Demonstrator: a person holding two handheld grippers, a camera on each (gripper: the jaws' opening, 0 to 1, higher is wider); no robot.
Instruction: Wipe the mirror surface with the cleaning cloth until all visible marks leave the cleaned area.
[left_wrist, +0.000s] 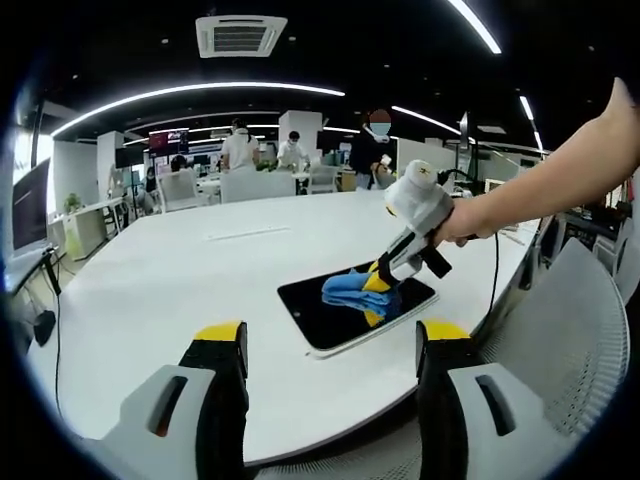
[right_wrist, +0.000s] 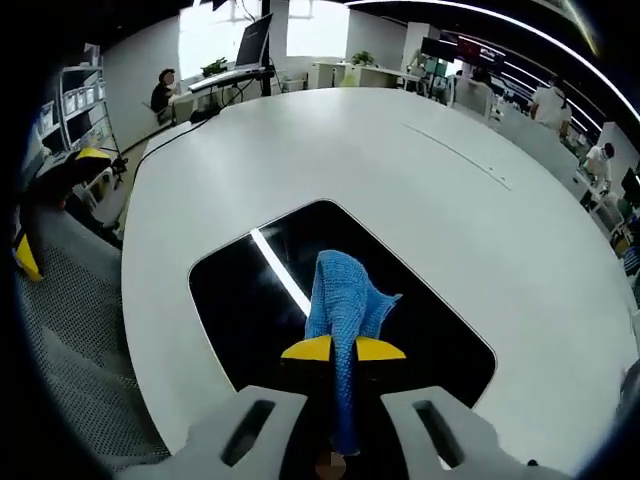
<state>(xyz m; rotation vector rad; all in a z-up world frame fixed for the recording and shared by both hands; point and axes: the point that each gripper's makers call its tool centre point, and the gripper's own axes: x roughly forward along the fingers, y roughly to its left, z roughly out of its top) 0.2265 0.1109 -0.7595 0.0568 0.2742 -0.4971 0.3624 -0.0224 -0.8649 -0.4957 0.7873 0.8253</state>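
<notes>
A dark rectangular mirror (left_wrist: 322, 307) (right_wrist: 250, 300) lies flat on the white table near its front edge. A blue cleaning cloth (left_wrist: 350, 292) (right_wrist: 345, 295) is spread on its surface. My right gripper (right_wrist: 343, 349) (left_wrist: 375, 283) is shut on the cloth and presses it down onto the mirror; a person's hand (left_wrist: 465, 220) holds this gripper. A bright ceiling-light streak reflects in the glass beside the cloth. My left gripper (left_wrist: 330, 345) stands open with nothing between its yellow-tipped jaws, held back from the table's near edge and apart from the mirror.
The white table (left_wrist: 200, 270) (right_wrist: 420, 180) stretches far behind the mirror. A grey mesh chair (left_wrist: 560, 330) (right_wrist: 70, 330) stands at the edge near the mirror. A monitor (left_wrist: 30, 205) sits at the far left. Several people stand at desks in the background.
</notes>
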